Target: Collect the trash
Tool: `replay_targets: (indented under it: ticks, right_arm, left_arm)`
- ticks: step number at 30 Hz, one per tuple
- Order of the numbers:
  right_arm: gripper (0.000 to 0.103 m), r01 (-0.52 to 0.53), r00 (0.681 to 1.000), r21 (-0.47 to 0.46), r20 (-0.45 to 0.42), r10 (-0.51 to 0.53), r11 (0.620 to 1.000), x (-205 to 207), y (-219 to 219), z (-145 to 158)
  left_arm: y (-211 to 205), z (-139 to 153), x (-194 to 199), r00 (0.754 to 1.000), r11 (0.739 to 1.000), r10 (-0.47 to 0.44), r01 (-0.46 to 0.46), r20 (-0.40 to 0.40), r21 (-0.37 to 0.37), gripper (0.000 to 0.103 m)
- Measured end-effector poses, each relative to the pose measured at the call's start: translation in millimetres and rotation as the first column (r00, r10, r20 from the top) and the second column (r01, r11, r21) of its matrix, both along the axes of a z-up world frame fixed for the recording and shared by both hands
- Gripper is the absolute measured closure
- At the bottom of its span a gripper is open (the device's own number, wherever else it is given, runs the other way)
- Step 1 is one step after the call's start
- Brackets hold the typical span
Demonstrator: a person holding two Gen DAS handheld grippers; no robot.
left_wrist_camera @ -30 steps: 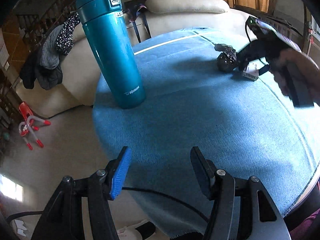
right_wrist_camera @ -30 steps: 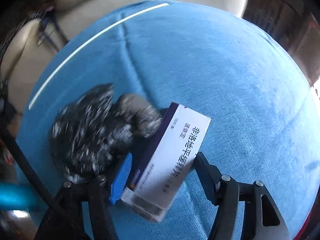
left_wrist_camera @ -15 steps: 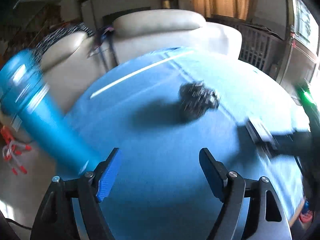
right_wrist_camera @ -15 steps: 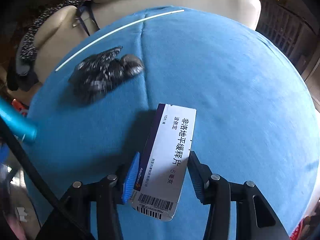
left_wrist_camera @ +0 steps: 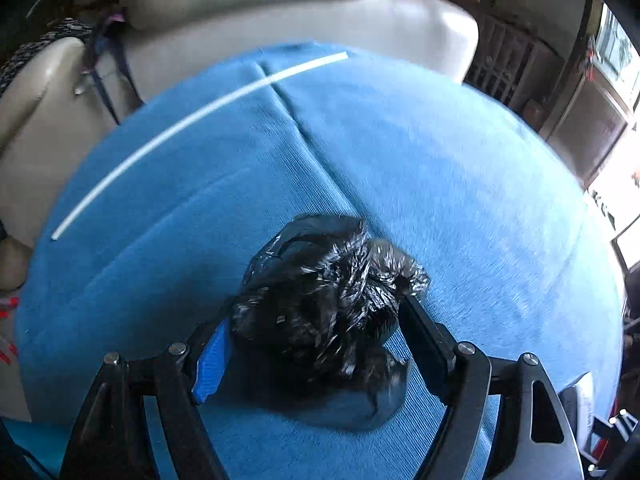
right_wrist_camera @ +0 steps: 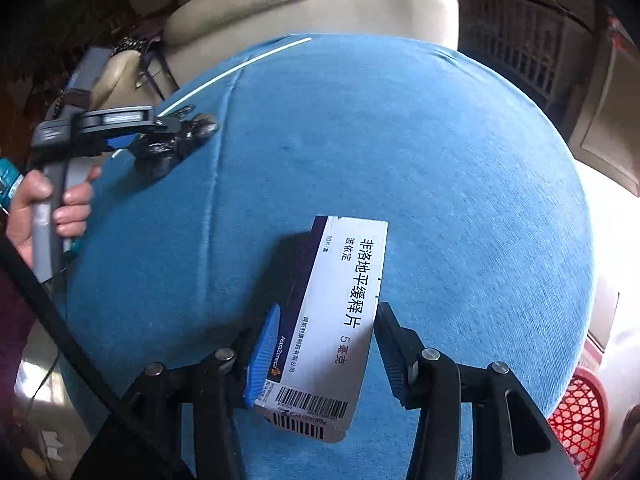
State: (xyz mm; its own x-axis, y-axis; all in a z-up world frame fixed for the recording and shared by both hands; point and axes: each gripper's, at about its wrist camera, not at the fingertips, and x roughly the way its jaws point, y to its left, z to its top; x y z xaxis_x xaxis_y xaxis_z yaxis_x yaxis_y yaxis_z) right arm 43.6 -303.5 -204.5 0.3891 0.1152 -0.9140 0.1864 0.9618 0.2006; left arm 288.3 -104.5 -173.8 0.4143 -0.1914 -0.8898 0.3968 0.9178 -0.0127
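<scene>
A crumpled black plastic bag [left_wrist_camera: 324, 300] lies on the blue tablecloth [left_wrist_camera: 440, 184], between the fingers of my left gripper [left_wrist_camera: 316, 340]. The jaws stand wide around it and touch its sides loosely. From the right wrist view the left gripper [right_wrist_camera: 160, 136] shows over the bag [right_wrist_camera: 172, 148] at the table's far left. My right gripper [right_wrist_camera: 324, 348] is shut on a white and purple medicine box [right_wrist_camera: 336, 320] and holds it above the cloth.
A cream sofa [left_wrist_camera: 280, 8] stands behind the round table. A red mesh basket [right_wrist_camera: 580, 420] sits low at the right, beyond the table edge. A teal flask [right_wrist_camera: 6, 176] shows at the far left edge.
My left gripper has swung from the flask to the black bag and now straddles it. My right gripper closed on the medicine box and lifted it back from the bag.
</scene>
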Motion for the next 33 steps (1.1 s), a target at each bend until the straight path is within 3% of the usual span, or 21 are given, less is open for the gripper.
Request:
replay_targets:
  ticks: [1,3,4,5,8,13,14,16,21,25,27,28,33]
  right_arm:
    - [0.050,0.005,1.000,0.000,-0.004,-0.005,1.000,-0.9,-2.3,-1.4]
    - [0.050,0.012,1.000,0.005,-0.005,-0.012,1.000,-3.9,-3.6,-2.9]
    - [0.049,0.011,1.000,0.006,-0.002,-0.011,1.000,-4.6,-4.7,-1.8]
    - [0.047,0.005,1.000,0.004,-0.002,-0.005,1.000,-4.8,-5.2,-1.5]
    - [0.041,-0.014,1.000,-0.020,0.004,0.014,1.000,-3.6,-1.8,-2.0]
    - [0.042,-0.058,0.998,-0.073,0.016,0.059,0.996,0.8,10.6,-5.3]
    - [0.051,-0.066,0.998,-0.090,0.018,0.068,0.994,2.5,13.9,-6.9]
    - [0.052,-0.084,0.996,-0.126,0.029,0.089,0.988,2.1,19.4,-6.9]
    - [0.053,-0.090,0.995,-0.111,0.040,0.095,0.990,2.9,27.8,-3.9]
    - [0.056,-0.099,0.987,-0.111,0.114,0.112,0.989,-1.3,36.6,14.2]
    - [0.065,-0.099,0.982,-0.103,0.149,0.114,0.990,-4.5,39.0,24.1]
    - [0.076,-0.097,0.979,-0.108,0.170,0.114,0.989,-7.0,40.5,30.1]
    - [0.076,-0.105,0.974,-0.135,0.185,0.129,0.985,-16.5,48.9,41.6]
  left_arm:
    - [-1.2,-4.6,-0.8,1.000,1.000,0.004,-0.004,0.000,0.012,0.023]
    - [-1.5,-11.7,-4.5,1.000,1.000,-0.001,0.001,-0.008,0.000,0.034]
    - [-1.6,-15.9,-7.1,1.000,1.000,-0.008,0.008,-0.018,0.006,0.051]
    - [-2.3,-17.5,-11.1,1.000,0.999,-0.011,0.011,-0.001,0.032,0.056]
    - [-3.0,-16.4,-20.6,1.000,0.999,-0.021,0.020,0.020,0.046,0.064]
    - [-1.6,-2.7,-50.0,0.995,0.997,-0.017,0.008,0.103,0.083,0.065]
    - [-1.9,1.4,-57.6,0.993,0.996,-0.018,0.007,0.121,0.091,0.065]
    - [-2.0,12.6,-73.4,0.987,0.995,-0.020,0.003,0.162,0.102,0.065]
    - [1.5,47.8,-109.9,0.969,0.995,0.001,-0.026,0.247,0.098,0.065]
    - [10.0,69.7,-137.3,0.959,0.995,0.027,-0.054,0.282,0.089,0.065]
    - [14.5,77.3,-150.3,0.953,0.994,0.038,-0.068,0.299,0.089,0.065]
    - [16.6,80.8,-157.1,0.951,0.993,0.041,-0.073,0.307,0.093,0.065]
    - [26.3,91.4,-188.2,0.941,0.991,0.048,-0.088,0.336,0.104,0.065]
